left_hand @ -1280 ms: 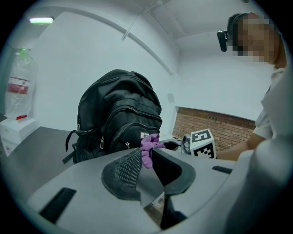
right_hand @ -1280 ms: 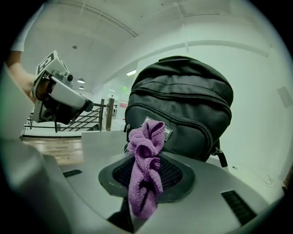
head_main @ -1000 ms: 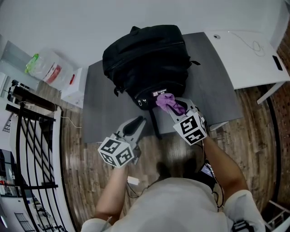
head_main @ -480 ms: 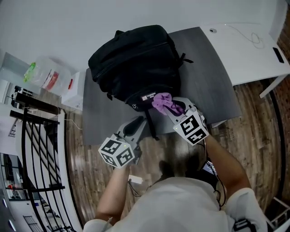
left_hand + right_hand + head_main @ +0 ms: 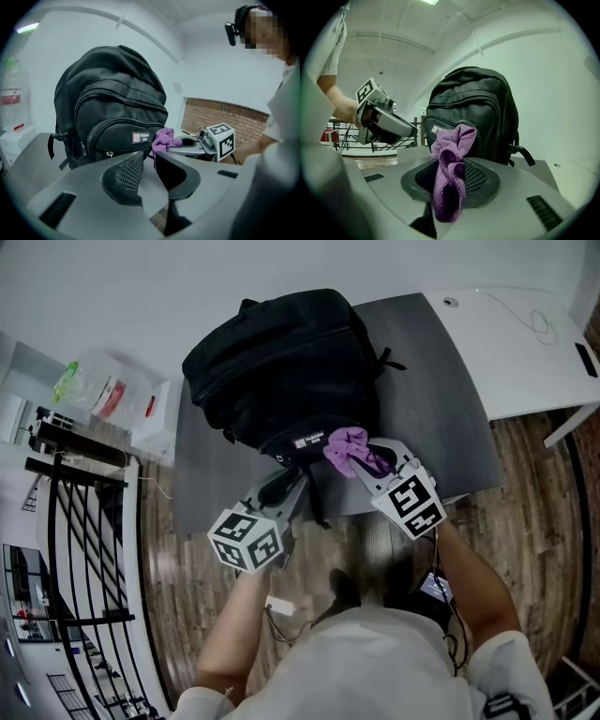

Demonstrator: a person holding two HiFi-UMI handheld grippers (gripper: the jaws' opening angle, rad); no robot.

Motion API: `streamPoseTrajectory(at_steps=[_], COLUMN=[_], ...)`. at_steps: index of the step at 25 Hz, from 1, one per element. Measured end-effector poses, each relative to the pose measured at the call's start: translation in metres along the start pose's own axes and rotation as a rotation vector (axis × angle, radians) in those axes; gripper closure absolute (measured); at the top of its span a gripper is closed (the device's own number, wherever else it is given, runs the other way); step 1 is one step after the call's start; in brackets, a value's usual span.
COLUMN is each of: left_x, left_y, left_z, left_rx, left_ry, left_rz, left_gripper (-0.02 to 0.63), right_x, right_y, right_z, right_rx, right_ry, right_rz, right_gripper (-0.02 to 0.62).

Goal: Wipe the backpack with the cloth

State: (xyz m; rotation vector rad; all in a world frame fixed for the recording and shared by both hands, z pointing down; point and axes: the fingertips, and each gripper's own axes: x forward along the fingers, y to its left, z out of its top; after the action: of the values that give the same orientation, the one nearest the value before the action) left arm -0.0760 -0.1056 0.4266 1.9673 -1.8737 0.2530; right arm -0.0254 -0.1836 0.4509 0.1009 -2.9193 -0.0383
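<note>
A black backpack stands upright on the grey table; both gripper views look at its front pocket. My right gripper is shut on a bunched purple cloth, which is against the lower right of the pocket, beside the label. The cloth and right gripper also show in the left gripper view. My left gripper is open and holds nothing. It points at the bag's base near the table's front edge. It shows at the left of the right gripper view, as the left gripper.
A black strap hangs off the table's front edge between the grippers. A white desk with a cable adjoins the table on the right. At the left are a plastic bag on a white unit and a black railing.
The left gripper has moved forward, closer to the backpack's base. The right gripper still holds the cloth against the lower pocket and has shifted a little.
</note>
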Motion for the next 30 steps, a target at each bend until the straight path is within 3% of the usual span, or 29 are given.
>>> streamPoseTrajectory(at_steps=[4, 8, 15, 19, 24, 30], left_x=[0.012, 0.023, 0.038, 0.044, 0.053, 0.054], left_y=[0.007, 0.007, 0.024, 0.042, 0.062, 0.073], left_z=[0.002, 0.01, 0.033, 0.048, 0.066, 0.076], left_rx=[-0.056, -0.044, 0.045, 0.098, 0.113, 0.132], left_ry=[0.018, 0.017, 0.01, 0.019, 0.011, 0.013], left_rz=[0.0, -0.003, 0.027, 0.076, 0.119, 0.133], left_gripper=[0.521, 0.517, 0.511, 0.506, 0.503, 0.5], right_x=[-0.003, -0.011, -0.031, -0.016, 0.016, 0.048], right_y=[-0.003, -0.014, -0.072, -0.063, -0.04, -0.064], right_z=[0.001, 0.0, -0.031, -0.04, -0.04, -0.033], right_rx=[0.017, 0.072, 0.176, 0.069, -0.163, -0.221], right_ry=[-0.011, -0.042, -0.01, 0.064, 0.149, 0.181], right_rz=[0.005, -0.004, -0.17, -0.12, -0.019, -0.074], right_gripper=[0.492, 0.492, 0.492, 0.492, 0.492, 0.492])
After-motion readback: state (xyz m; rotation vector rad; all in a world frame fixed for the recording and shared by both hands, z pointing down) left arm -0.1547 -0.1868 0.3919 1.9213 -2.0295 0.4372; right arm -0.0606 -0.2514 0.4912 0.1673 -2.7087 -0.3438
